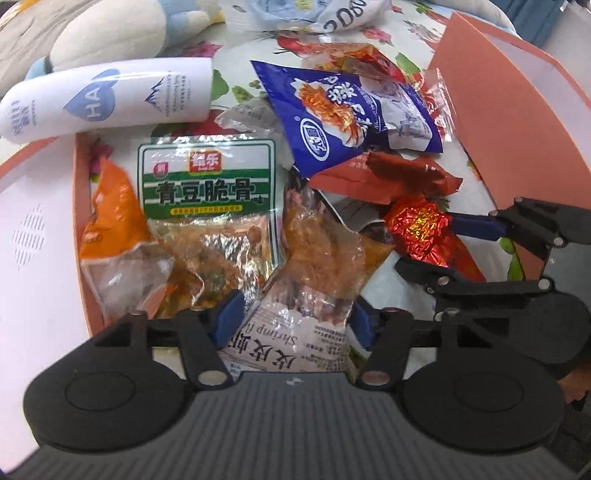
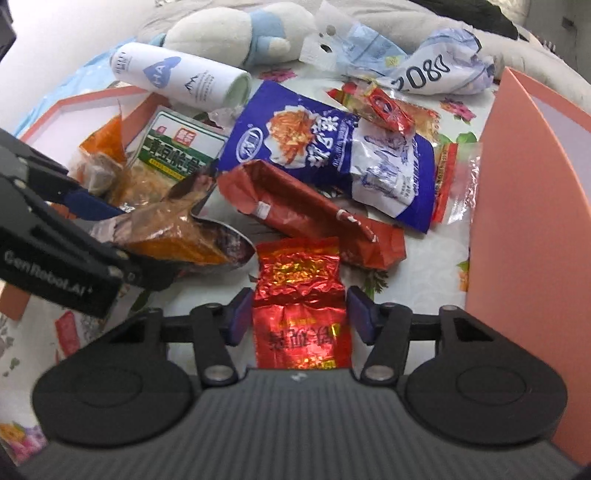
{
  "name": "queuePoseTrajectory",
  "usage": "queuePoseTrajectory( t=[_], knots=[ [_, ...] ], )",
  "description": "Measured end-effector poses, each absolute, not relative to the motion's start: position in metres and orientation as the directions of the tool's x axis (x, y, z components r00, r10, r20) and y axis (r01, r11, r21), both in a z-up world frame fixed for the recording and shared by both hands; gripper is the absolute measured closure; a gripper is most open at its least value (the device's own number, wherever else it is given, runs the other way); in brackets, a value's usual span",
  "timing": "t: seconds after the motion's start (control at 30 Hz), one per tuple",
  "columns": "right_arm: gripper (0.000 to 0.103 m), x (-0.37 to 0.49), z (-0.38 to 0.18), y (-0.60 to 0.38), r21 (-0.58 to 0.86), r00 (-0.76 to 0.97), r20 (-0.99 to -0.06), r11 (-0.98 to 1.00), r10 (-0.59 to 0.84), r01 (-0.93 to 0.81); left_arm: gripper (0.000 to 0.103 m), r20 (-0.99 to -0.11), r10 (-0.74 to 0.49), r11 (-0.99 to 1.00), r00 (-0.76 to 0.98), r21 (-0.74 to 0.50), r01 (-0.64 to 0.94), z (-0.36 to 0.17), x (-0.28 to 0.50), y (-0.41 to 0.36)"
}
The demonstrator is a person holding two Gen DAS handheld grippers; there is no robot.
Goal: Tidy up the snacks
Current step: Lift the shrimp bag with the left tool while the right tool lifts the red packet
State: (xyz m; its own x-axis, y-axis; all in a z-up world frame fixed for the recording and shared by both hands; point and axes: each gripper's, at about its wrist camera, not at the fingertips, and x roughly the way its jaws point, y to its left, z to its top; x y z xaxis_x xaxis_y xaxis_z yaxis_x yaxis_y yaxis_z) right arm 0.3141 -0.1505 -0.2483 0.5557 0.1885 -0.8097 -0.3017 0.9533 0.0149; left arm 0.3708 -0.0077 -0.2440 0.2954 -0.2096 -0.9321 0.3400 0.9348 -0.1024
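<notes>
the left hand-held gripper (image 1: 291,325) points steeply down at a pile of snack packs on a flowered cloth (image 1: 384,33). its blue pads (image 1: 231,321) stand on either side of a shrimp pack (image 1: 295,343) with a clear, crinkled top; the pack fills the gap and both pads look to touch its edges, so it seems gripped, though the pinch cannot be told for sure. just left of it lies a green pack (image 1: 208,184), and left of that an orange pack (image 1: 110,221) against the wall of a pink box (image 1: 79,206).

the right hand-held gripper (image 2: 299,319) is also tilted down, with a red foil pack (image 2: 301,314) between its pads (image 2: 238,317). slim gaps show on both sides of the foil, so the jaws are part open around it and not yet pressing.

beyond lie a dark red pack (image 2: 306,210), a blue pack (image 2: 332,147) and a small red wrapper (image 2: 388,107). a white bottle (image 2: 177,75) lies on its side at the back, near a plush toy (image 2: 236,33) and a crumpled white bag (image 2: 436,70). a pink board (image 2: 524,206) stands upright on the right.
</notes>
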Motion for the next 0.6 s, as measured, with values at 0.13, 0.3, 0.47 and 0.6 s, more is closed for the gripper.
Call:
queuePoseTrajectory(
  t=[0.13,0.3,0.47,0.6],
  knots=[
    [0.047,0.305,-0.244,-0.152,0.030,0.559,-0.802,0.950,0.209,-0.312,0.051,-0.927,-0.191,0.951,0.323,-0.093,0.295,-0.236,0.360,-0.008],
    [0.047,0.284,-0.232,-0.156,0.013,0.578,-0.796,0.958,0.183,-0.285,0.053,-0.919,-0.165,0.971,0.359,-0.088,0.222,-0.221,0.336,-0.007],
    [0.047,0.258,-0.210,-0.164,0.032,0.602,-0.776,0.964,0.190,-0.263,0.053,-0.902,-0.164,0.979,0.399,-0.099,0.179,-0.199,0.303,-0.008],
    [0.047,0.234,-0.190,-0.167,0.039,0.630,-0.752,0.967,0.194,-0.252,0.053,-0.886,-0.167,0.982,0.433,-0.110,0.153,-0.182,0.274,-0.009]
  ],
)
